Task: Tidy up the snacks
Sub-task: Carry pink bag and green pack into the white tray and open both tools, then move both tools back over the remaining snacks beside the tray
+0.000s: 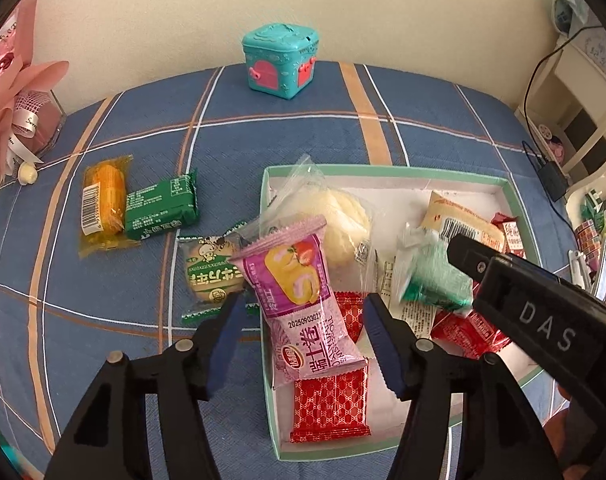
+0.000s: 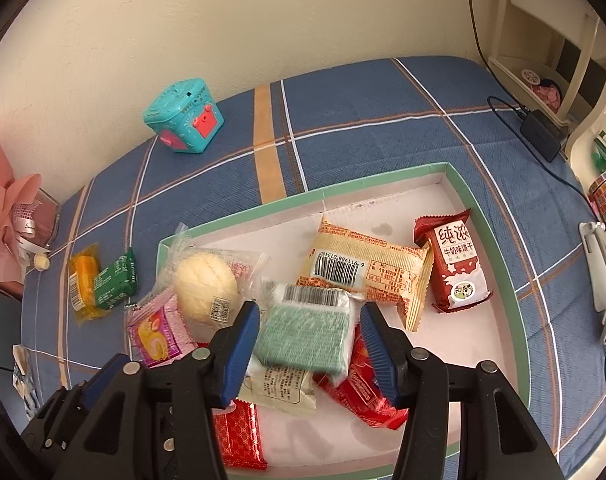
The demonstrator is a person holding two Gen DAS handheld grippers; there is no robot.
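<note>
Left wrist view showed the left gripper (image 1: 299, 344) with its fingers apart around a pink swiss-roll packet (image 1: 299, 300), which lay across the left wall of the green-rimmed tray (image 1: 383, 170), pads clear of it. Outside on the blue checked cloth (image 1: 263, 128) lay orange, green and biscuit packets. Right wrist view showed the right gripper (image 2: 309, 354), fingers apart, a blurred green snack (image 2: 307, 334) between them over the tray, not visibly pressed.

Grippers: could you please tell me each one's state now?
Left gripper: open around the pink plastic swiss-roll packet.
Right gripper: open, blurred green plastic-wrapped packet loose between.
</note>
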